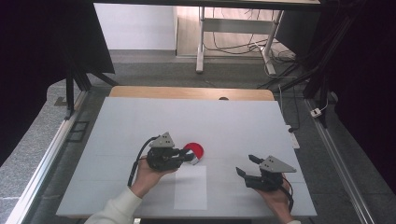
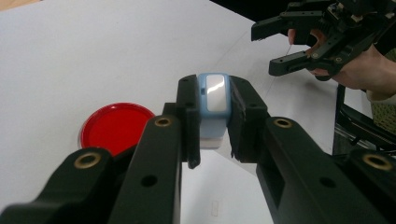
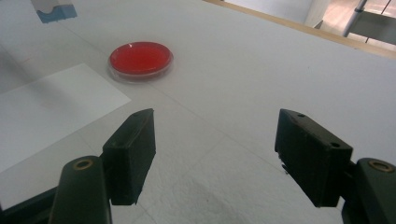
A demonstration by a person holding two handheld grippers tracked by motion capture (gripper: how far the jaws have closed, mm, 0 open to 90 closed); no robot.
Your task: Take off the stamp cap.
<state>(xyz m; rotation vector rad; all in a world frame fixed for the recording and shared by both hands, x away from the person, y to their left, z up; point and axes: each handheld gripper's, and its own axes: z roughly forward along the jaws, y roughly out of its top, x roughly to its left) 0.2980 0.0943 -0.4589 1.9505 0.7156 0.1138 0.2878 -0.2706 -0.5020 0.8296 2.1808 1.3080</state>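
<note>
My left gripper (image 1: 189,157) (image 2: 213,122) is shut on a small light-blue block with a glossy pale face (image 2: 213,99), held just above the table. The block's lower end (image 3: 53,10) hangs at the top left of the right gripper view. A red round dish (image 1: 194,150) (image 2: 116,127) (image 3: 140,57) lies flat on the white table (image 1: 140,126), right behind the left jaws. My right gripper (image 1: 246,165) (image 3: 215,149) hovers at the front right with its jaws wide apart and nothing between them. It also appears at the top right of the left gripper view, right gripper (image 2: 264,50).
A white sheet of paper (image 1: 190,186) (image 3: 51,112) lies on the table near the front edge, between the two hands. A wooden strip (image 1: 191,92) runs along the table's far edge. Metal frame legs and cables stand on the floor beyond.
</note>
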